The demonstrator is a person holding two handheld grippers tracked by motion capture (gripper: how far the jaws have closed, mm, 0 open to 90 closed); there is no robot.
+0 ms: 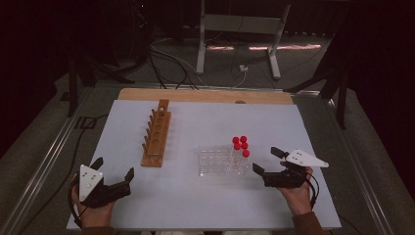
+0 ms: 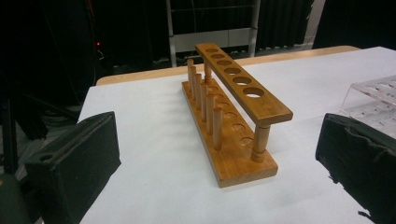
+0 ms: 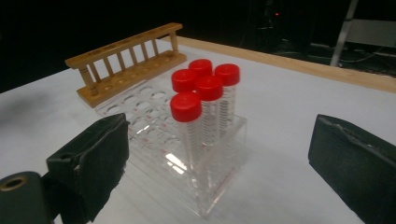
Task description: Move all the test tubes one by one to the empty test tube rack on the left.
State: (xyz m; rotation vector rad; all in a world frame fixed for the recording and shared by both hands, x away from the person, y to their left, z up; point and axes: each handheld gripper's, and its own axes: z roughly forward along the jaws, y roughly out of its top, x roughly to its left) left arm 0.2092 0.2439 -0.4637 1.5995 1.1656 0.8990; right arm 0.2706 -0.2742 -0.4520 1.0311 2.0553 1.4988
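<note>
Black jaws of the right gripper [image 1: 266, 159] stand wide and empty just right of the clear rack [image 3: 219, 186], approaching its five red-capped tubes [image 3: 186, 106]. Next: centre on the nearest tube and close. The left gripper [image 1: 115, 166], open and empty, waits left of it; the wooden rack [image 1: 156, 139] lies beyond.

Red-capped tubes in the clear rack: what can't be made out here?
- Tubes, contents: clear walls in the right gripper view, too blurred to tell fill.
- Printed scale: unreadable there.
- High view: tubes too small, overlapping.
- Clear rack: cut off by the right edge and jaw in the left gripper view.
</note>
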